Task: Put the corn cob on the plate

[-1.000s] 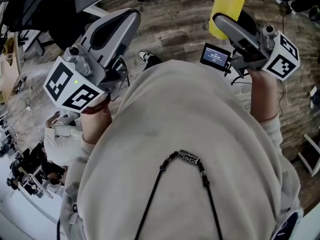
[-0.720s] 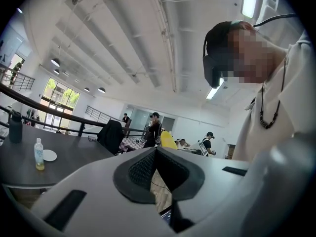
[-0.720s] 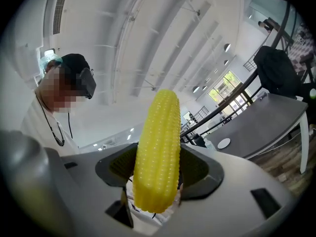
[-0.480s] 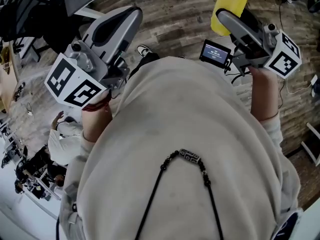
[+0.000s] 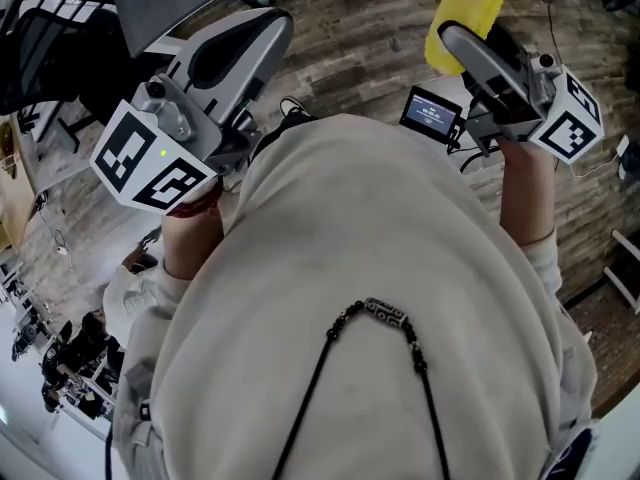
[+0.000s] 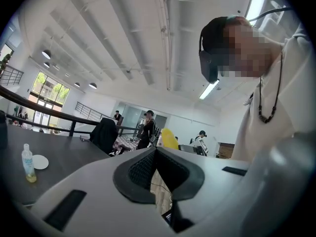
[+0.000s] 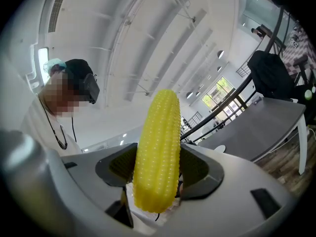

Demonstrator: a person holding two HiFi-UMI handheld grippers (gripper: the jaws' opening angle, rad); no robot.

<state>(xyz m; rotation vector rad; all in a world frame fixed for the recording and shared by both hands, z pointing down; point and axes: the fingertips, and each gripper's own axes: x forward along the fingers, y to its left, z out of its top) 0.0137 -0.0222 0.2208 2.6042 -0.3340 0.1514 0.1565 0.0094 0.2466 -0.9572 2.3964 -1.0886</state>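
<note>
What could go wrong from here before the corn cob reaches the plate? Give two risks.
The right gripper clamps the corn cob near its lower end. Most of it stands above the jaws, so it may pivot or slip. The plate sits far off on the table beside a bottle, which a careless approach might knock over.

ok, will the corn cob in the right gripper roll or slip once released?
Likely rigid: the corn cob stands straight, unsupported above the right gripper. Round and tapered, so it could roll when laid down. Glossy moulded kernels suggest light plastic, maybe slippery, though the bumps should aid grip.
</note>
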